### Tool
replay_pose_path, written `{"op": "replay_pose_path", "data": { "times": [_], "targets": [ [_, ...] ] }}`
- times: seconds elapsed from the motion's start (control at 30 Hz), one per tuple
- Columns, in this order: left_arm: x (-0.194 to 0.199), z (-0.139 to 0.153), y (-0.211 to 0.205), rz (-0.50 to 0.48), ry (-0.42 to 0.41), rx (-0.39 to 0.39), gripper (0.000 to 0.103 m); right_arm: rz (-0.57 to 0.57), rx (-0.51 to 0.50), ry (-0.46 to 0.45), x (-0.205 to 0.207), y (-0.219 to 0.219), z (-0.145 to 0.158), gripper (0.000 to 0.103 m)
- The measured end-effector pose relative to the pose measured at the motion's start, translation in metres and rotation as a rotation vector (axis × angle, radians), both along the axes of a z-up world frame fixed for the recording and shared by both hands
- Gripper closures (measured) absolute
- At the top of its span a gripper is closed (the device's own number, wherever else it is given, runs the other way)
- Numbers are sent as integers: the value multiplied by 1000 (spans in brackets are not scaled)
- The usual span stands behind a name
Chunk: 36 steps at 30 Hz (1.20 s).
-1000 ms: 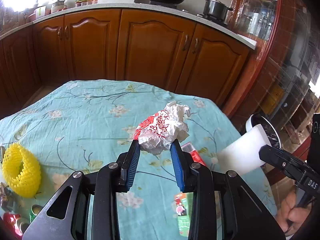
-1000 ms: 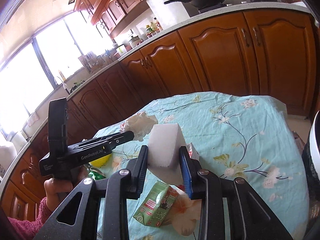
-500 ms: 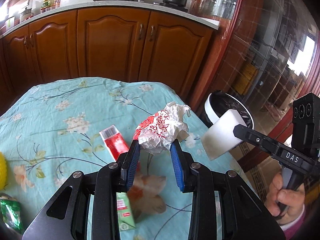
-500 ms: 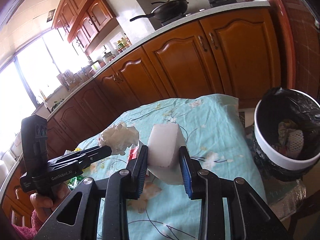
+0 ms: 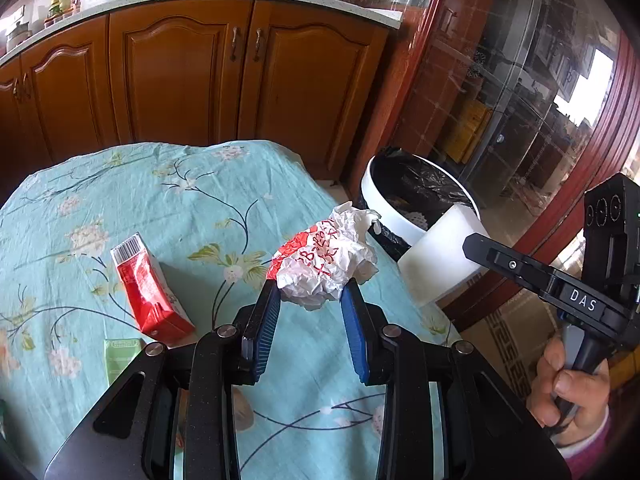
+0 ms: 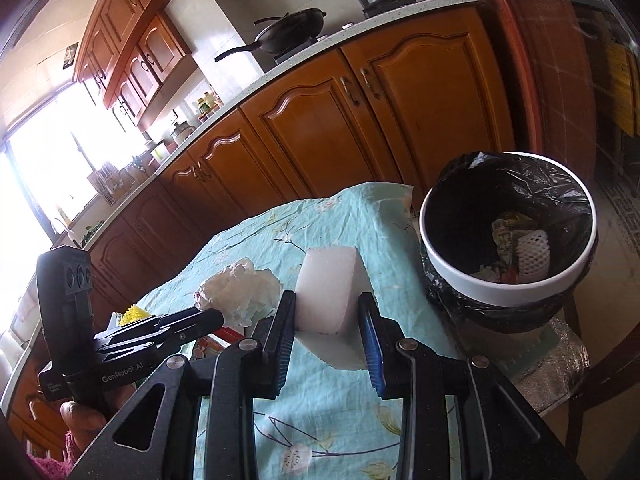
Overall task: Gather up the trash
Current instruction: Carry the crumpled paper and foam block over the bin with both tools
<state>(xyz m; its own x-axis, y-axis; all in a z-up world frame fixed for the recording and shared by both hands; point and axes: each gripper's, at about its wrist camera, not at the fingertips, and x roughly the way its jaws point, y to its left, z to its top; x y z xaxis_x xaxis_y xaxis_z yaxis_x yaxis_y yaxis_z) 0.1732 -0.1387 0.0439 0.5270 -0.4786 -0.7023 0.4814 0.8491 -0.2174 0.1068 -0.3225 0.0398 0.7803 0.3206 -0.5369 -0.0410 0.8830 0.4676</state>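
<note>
Ahead of both grippers the bin [image 6: 508,292] had swung nearer; left gripper [image 5: 310,304] clenched crumpled paper [image 5: 324,264], right gripper [image 6: 328,320] clamped foam block [image 6: 330,288], ready for dumping.

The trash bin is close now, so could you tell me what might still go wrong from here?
1. The left tool grips the crumpled wrapper only by its lower edge; it could slip out onto the tablecloth.
2. The foam block in the right tool is not yet above the trash bin; released now, it would likely miss.
3. With both tools heading to one opening, they may bump.
</note>
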Motion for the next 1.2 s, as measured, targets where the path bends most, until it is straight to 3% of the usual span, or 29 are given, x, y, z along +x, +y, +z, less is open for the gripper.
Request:
{"op": "replay_pose_path", "data": {
  "times": [0.83, 1.2],
  "targets": [
    [11, -4, -69, -91, 22, 27, 73, -105, 34, 11, -12, -63, -12, 71],
    [24, 6, -106, -135, 1, 35, 73, -157, 23, -5, -4, -93, -4, 71]
  ]
}}
